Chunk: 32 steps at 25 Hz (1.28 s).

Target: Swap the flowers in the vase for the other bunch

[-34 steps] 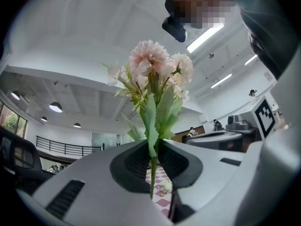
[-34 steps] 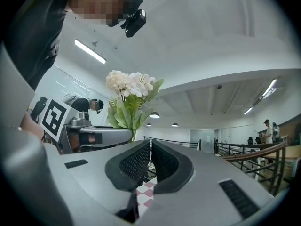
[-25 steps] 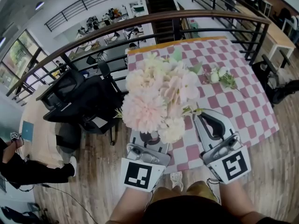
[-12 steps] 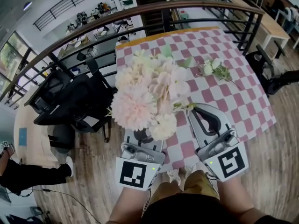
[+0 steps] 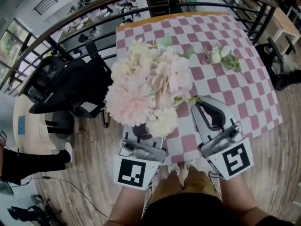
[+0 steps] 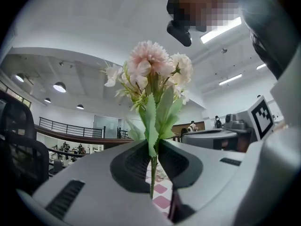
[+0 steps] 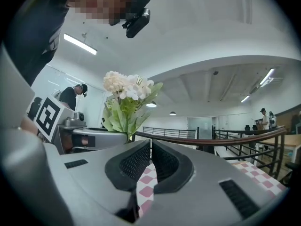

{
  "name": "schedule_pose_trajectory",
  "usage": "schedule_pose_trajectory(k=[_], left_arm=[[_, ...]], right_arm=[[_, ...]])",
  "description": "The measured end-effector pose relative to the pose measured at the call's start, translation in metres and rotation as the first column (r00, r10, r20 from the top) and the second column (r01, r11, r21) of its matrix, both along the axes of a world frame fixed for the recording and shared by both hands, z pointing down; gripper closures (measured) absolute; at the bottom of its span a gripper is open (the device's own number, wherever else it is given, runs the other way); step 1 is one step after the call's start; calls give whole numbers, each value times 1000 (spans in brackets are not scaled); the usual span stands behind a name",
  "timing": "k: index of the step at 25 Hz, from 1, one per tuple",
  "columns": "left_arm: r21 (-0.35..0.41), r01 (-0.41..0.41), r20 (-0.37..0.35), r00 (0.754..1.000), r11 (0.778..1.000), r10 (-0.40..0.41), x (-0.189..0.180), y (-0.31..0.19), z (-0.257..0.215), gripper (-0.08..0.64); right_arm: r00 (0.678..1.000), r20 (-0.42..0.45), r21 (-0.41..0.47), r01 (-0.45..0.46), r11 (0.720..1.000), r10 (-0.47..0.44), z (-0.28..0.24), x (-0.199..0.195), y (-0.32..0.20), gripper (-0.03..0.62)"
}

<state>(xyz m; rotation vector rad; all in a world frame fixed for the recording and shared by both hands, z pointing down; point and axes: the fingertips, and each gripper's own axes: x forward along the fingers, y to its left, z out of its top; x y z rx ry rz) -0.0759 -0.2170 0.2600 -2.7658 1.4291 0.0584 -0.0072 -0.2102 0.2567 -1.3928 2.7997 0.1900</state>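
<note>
Left gripper [image 6: 154, 149] jaws pinch thin green stems [image 6: 151, 180] of the fluffy pink bunch [image 5: 146, 88]; right gripper [image 7: 150, 145] jaws nearly meet, empty.

Pink bunch [image 5: 148, 86]: in the head view its blooms cover its own stems, the jaw tips of the left gripper [image 6: 153, 166] and the patch of checked table [image 5: 235, 98] beneath. In the left gripper view the stem [image 6: 151, 180] runs down out of sight behind the gripper's body, and in the right gripper view the foot of the bunch is screened by that same gripper. Forearms [image 5: 126, 207]: cut off by the head view's lower edge; white sprig [image 5: 225, 58] on the table and desks [image 5: 124, 6] on the floor below: too small to tell in detail.
</note>
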Motion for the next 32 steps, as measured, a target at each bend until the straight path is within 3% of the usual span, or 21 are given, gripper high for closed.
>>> schedule_pose_trajectory(k=[14, 32], left_arm=[[-59, 26, -11, 1000, 998, -27, 10, -21, 52, 509], [-140, 45, 12, 999, 989, -44, 24, -34, 116, 509]], right_arm=[[1000, 9, -115, -15, 993, 16, 51, 17, -13, 555], [999, 16, -194, 50, 980, -48, 108, 14, -25, 555]])
